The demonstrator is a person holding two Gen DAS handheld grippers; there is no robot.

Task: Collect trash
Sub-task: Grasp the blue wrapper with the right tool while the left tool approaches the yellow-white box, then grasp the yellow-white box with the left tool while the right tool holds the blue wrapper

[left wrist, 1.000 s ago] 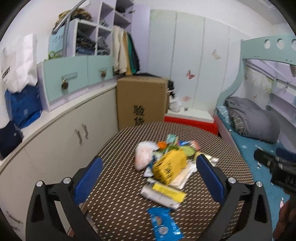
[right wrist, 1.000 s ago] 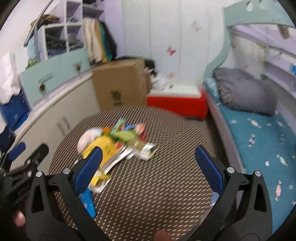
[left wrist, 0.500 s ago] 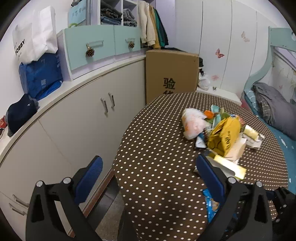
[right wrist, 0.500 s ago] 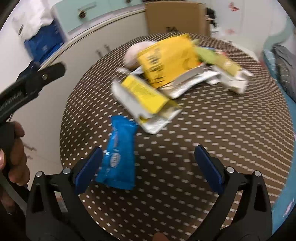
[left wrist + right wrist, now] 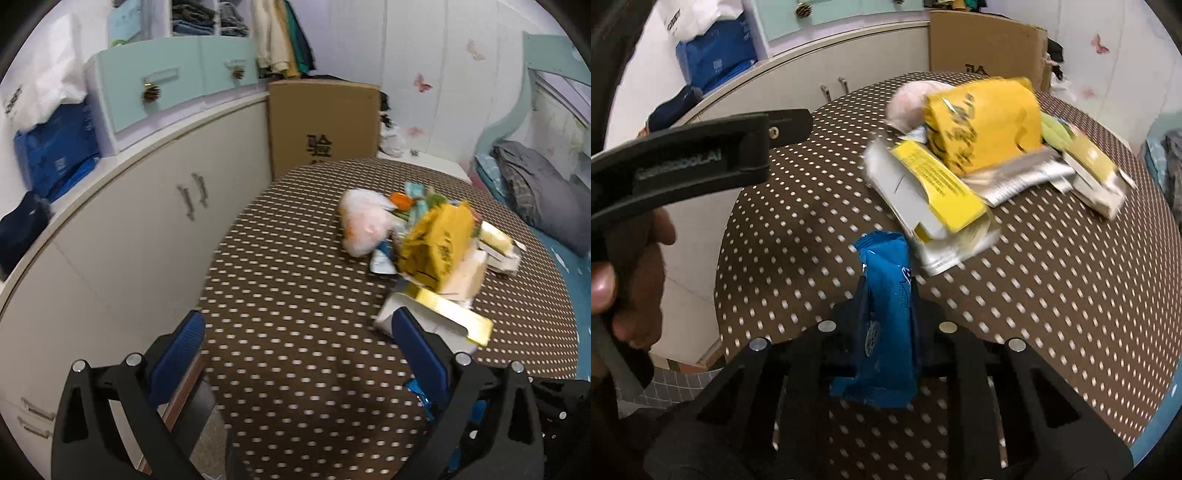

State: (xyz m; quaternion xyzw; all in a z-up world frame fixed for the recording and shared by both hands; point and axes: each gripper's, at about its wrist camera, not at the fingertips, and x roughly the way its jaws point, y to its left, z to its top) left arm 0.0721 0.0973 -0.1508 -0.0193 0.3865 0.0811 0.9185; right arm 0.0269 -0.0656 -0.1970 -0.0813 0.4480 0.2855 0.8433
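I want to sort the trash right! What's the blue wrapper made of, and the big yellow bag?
The blue wrapper looks like thin glossy plastic film: it shines and crinkles where the right gripper, whose jaws have just been closing, pinches it. The big yellow bag looks like crumpled plastic or coated foil, creased with a dull sheen; the blur leaves that open.

The blue wrapper [image 5: 886, 317] hides the right gripper's [image 5: 886, 328] fingers, the left gripper's [image 5: 295, 354] right finger [image 5: 421, 354] covers most of that wrapper, and the trash pile [image 5: 428, 243] on the worktop [image 5: 295, 295] is motion-blurred, its print unreadable.
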